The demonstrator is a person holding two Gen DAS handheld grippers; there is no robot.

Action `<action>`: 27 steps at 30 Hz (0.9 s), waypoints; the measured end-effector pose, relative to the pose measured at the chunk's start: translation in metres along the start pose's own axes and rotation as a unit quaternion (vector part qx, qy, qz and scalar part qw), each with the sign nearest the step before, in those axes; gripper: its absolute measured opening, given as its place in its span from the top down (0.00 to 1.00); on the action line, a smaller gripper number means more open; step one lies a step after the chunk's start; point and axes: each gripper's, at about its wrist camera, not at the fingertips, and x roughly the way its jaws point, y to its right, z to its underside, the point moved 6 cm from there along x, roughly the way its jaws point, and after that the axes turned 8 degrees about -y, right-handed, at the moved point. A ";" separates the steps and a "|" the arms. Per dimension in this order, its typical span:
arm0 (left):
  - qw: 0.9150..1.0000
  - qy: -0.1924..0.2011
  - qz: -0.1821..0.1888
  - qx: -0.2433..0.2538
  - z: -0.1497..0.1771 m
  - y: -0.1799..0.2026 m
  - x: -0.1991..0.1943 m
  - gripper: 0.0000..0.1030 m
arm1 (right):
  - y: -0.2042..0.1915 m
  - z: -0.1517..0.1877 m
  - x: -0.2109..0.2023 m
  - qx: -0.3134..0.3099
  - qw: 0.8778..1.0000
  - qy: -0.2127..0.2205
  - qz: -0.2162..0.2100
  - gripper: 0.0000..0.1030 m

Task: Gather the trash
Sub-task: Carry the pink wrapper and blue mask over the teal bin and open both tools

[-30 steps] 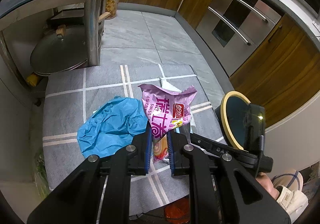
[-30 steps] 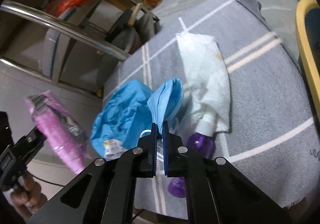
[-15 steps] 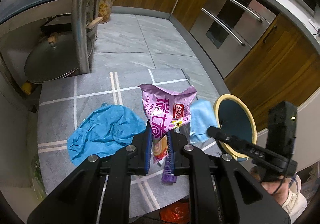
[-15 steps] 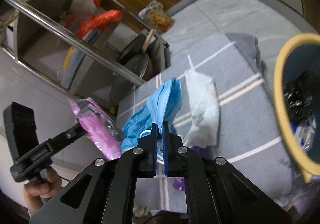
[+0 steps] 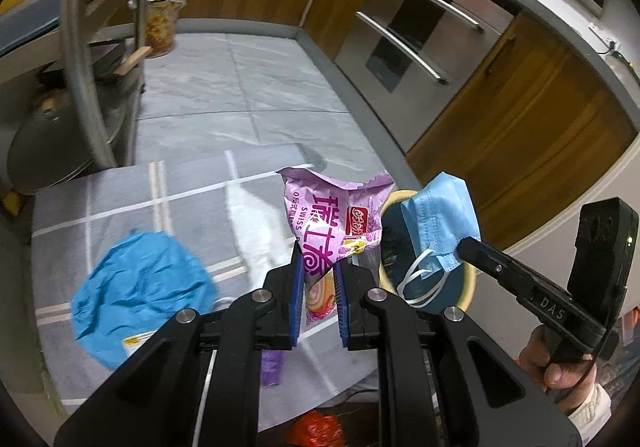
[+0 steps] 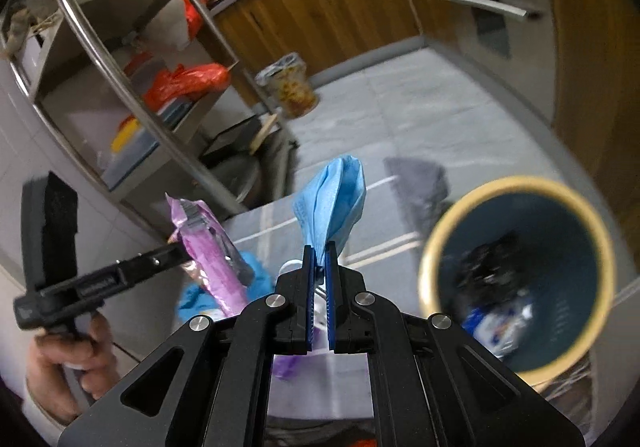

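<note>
1. Left wrist: kitchen floor, grey mat (image 5: pixel 120 203). Left gripper (image 5: pixel 318 283) clamps pink snack wrapper (image 5: pixel 328 223), reading "SWISS", beside the bin (image 5: pixel 466 287); blue face mask (image 5: pixel 440 223) hangs above its rim.
2. Right wrist: right gripper (image 6: pixel 319 279) nearly closed, pinching the mask left of the bin's mouth. Step: carry to bin. Next, I judge: centre over the opening, release.

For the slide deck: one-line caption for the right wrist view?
Right tongs pinch a blue face mask beside the yellow-rimmed bin; left tongs hold a pink wrapper.
</note>
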 end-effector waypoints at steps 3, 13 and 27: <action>1.000 -0.003 0.007 0.012 -0.005 0.018 0.010 0.87 | 0.017 0.001 -0.013 -0.005 1.000 0.013 0.026 0.94; 0.998 -0.032 0.017 0.059 -0.012 0.082 0.057 0.87 | 0.077 0.017 -0.036 0.005 0.995 0.030 0.092 0.94; 0.993 -0.048 0.014 0.109 -0.004 0.138 0.100 0.87 | 0.114 0.034 -0.038 0.031 0.992 0.027 0.117 0.94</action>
